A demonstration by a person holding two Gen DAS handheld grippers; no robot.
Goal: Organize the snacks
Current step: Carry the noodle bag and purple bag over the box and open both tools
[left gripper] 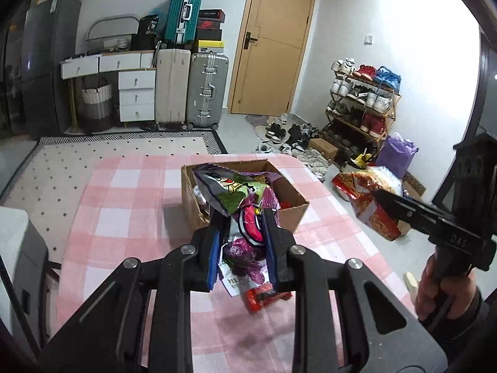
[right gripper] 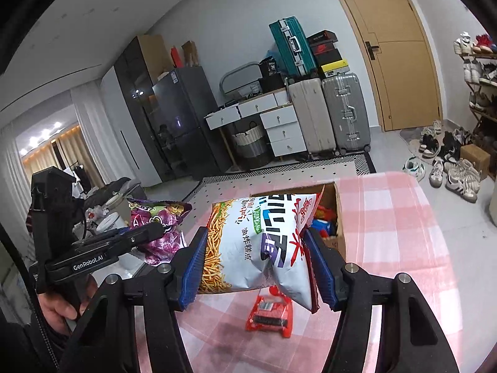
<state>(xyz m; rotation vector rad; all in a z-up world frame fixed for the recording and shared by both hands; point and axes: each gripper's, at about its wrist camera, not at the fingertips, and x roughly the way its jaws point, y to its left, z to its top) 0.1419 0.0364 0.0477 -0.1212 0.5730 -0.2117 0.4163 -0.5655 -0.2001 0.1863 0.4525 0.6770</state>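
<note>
Two snack bags held above the checked table [left gripper: 130, 192].
Left gripper [left gripper: 243, 233] pinched nearly closed on purple bag [left gripper: 245, 227]; right gripper [right gripper: 257, 264] part-open, clamping noodle-snack bag [right gripper: 264, 242]; cardboard box [left gripper: 292, 214] at 12 o'clock, red packet [right gripper: 270, 314] at 6.

Left gripper [left gripper: 245, 245] and right gripper [right gripper: 259, 267]: black linkage arms, silver screws, blue-padded fingers [right gripper: 194, 267]; dark sleeve [right gripper: 18, 345].

The pink checked tablecloth [left gripper: 124, 211] lies bare left of and in front of the cardboard box [left gripper: 292, 214], save one small red packet [right gripper: 270, 312] near the front, while snack bags fill the box's open top.
</note>
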